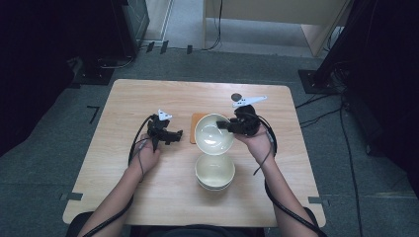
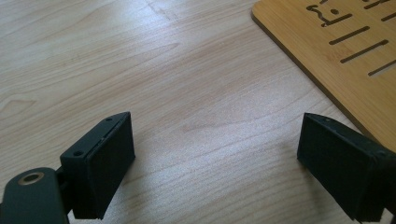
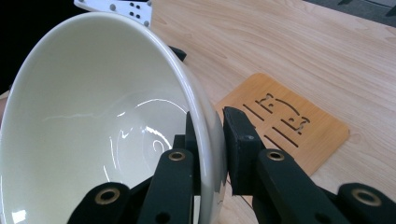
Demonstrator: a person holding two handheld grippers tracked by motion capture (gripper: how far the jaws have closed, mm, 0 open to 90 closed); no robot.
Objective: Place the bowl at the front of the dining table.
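Overhead, at a pale wooden table [image 1: 148, 197], the person's right gripper [image 1: 228, 126] is clamped on the rim of a white bowl [image 1: 213, 134], one jaw inside the wall and one outside, as the right gripper view makes plain [image 3: 211, 154]. Seen from above, the bowl hangs tilted over an orange bamboo trivet [image 1: 196, 123] near the table's middle, with the grip at about three o'clock on the rim. At six o'clock from it, nearer the person, sits a short stack of matching bowls [image 1: 215, 173] (how many are nested there cannot be counted).

Across the trivet, at nine o'clock, the left gripper [image 1: 170, 136] hovers low over bare wood, its jaws standing wide apart with nothing between them; its own camera catches the slotted trivet [image 2: 345, 51] at two o'clock.

By its gloss and thin wall the bowl looks like glazed ceramic: stiff, fairly heavy for a one-point hold, slick under the pads and liable to chip or crack if knocked against the stack. A pinch across the rim, as now, is the natural hold, though the weight hanging off one side may let it swing or slip. Lowering it flat and slowly onto the trivet would seem the safer course.
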